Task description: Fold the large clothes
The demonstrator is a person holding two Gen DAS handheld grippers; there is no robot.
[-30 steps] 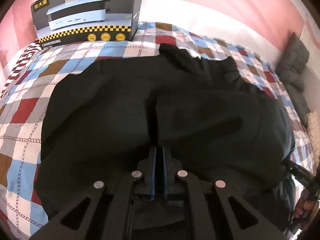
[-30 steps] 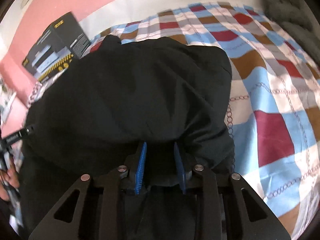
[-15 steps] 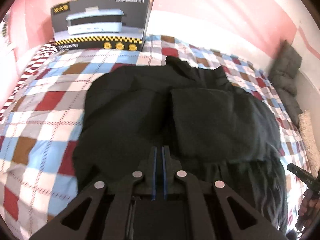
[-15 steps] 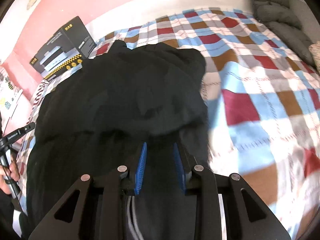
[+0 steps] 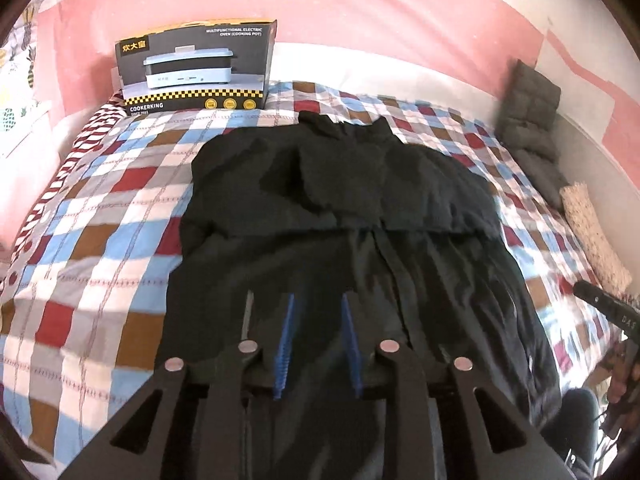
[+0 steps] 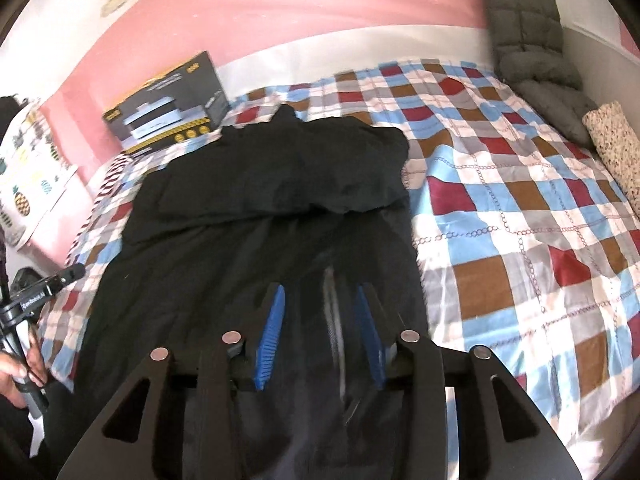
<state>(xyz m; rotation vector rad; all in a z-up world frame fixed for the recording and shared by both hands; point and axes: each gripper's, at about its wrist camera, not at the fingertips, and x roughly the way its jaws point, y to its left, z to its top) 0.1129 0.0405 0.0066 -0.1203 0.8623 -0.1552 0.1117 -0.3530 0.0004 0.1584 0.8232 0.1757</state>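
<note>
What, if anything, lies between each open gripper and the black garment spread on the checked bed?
Nothing visible does. The left gripper and right gripper both hang open directly over the near part of the black garment, with no object between. The cooker box and grey cushion sit at the bed's far edge, clear of it.

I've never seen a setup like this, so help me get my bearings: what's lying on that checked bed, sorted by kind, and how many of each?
Black garment: 1
Cooking pot box: 1
Grey quilted cushion: 1
Speckled roll: 1
Total: 4, all on the checked bedspread; both grippers are open above the garment.
</note>
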